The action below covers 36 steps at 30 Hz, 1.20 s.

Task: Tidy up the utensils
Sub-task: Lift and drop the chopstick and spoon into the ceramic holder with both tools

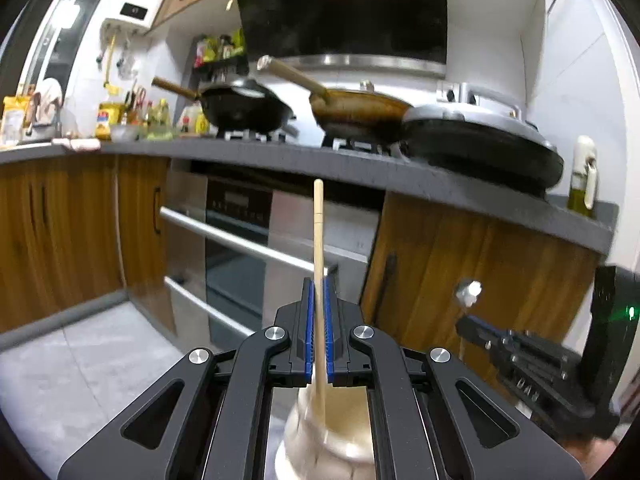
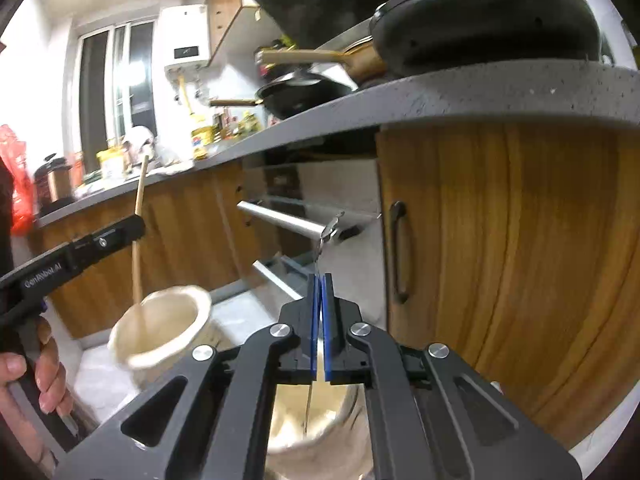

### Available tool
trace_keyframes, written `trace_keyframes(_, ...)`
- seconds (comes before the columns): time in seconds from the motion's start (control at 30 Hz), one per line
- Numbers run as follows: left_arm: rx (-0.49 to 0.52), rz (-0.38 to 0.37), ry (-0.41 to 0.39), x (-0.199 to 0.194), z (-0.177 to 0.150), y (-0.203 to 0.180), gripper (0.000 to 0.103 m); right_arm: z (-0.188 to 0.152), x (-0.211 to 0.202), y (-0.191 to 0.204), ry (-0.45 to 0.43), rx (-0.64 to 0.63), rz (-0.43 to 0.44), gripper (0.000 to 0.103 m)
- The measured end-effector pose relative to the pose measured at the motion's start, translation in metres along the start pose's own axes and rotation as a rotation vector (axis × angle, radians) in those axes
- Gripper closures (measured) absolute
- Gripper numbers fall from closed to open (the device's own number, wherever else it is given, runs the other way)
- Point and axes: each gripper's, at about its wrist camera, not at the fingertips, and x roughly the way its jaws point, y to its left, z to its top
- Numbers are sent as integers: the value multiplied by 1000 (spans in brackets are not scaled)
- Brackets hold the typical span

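Note:
My left gripper [image 1: 319, 286] is shut on a wooden chopstick [image 1: 318, 232] that points up, its lower end inside a cream ceramic holder [image 1: 324, 440] below the jaws. In the right wrist view the left gripper [image 2: 134, 222] holds that chopstick [image 2: 138, 248] over the cream holder [image 2: 160, 332]. My right gripper [image 2: 322, 280] is shut on a thin metal utensil [image 2: 326, 232], whose lower end hangs into a second cream holder [image 2: 320, 420] beneath it. The right gripper also shows in the left wrist view [image 1: 464, 322], holding the shiny metal utensil [image 1: 468, 292].
A grey countertop [image 1: 360, 168] carries a black pan [image 1: 244, 110], a brown pan [image 1: 360, 114] and a flat electric griddle [image 1: 480, 144]. Below are an oven [image 1: 240, 240] with steel handles and wooden cabinet doors [image 2: 500, 260]. Bottles stand at the counter's left end.

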Motion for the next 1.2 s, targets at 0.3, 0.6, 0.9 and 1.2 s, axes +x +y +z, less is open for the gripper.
trace_keyframes(0.3, 92, 21, 106, -9, -31, -8, 97, -10, -13, 11, 29, -59, -26, 101)
trace_keyframes(0.6, 69, 37, 101, -18, -29, -4, 63, -11, -13, -5, 48, 23, -38, 58)
trace_keyframes(0.9, 30, 86, 80, -54, -38, 3, 17, -23, -56, -18, 45, 118, -57, 16)
trace_keyframes(1.2, -24, 133, 159, -85, -81, 14, 7, -54, -99, -24, 91, 181, -96, 5)
